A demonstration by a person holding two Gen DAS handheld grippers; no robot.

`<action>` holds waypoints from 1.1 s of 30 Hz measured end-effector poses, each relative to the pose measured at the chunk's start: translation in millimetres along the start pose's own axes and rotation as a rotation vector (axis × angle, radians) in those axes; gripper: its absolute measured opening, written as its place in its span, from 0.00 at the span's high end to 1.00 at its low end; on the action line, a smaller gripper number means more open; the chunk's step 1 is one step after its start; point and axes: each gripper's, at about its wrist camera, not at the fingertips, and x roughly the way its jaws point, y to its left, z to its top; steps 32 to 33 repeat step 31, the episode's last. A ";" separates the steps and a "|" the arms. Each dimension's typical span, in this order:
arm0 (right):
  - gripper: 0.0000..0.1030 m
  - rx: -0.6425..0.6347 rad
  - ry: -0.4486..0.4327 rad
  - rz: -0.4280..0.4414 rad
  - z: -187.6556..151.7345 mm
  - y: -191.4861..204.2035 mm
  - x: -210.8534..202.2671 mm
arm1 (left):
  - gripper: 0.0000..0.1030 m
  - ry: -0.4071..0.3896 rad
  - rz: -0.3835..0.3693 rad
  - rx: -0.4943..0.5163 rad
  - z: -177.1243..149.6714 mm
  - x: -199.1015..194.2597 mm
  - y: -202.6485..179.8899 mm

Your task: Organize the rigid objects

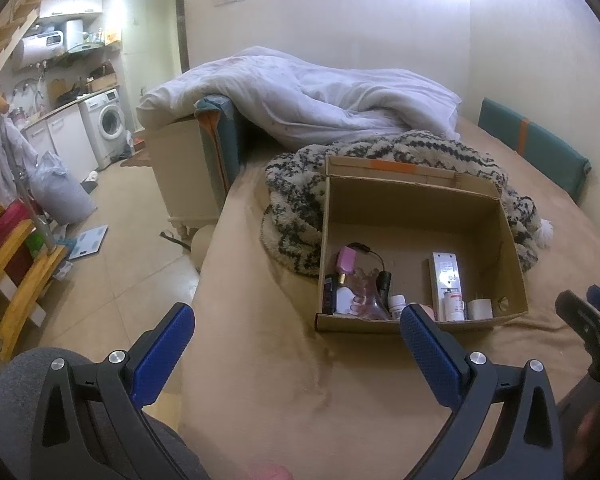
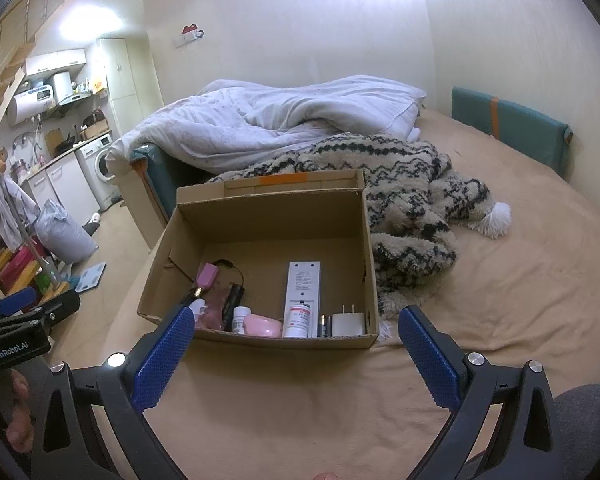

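An open cardboard box of plain brown corrugated board sits on the bed, straight ahead of the right tool and ahead and to the right of the left tool; both tools are spread wide and hold nothing, their blue pads finely dimpled on black frames. Hard small things crowd the box's near wall; a long flat white remote lies lengthwise on the box floor; against it a white round bottle with a red label; to that bottle's right two dark batteries and a square white plug with two metal prongs; to its left a glossy pink oval case, a small white pill bottle, a black cylinder like a torch and a pink block with a black cord.

Beyond the box lies a shaggy cream blanket with black zigzags and a white pompom; further back a crumpled white quilt; a teal cushion with an orange strap leans on the wall. The bed cover is smooth tan cloth. Off the left tool's side, tiled floor, a washing machine and yellow wooden rails.
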 end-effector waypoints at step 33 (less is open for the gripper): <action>0.00 0.004 -0.009 0.017 2.8 -4.5 1.7 | 0.00 -0.006 -0.035 0.004 -2.0 -5.2 -1.9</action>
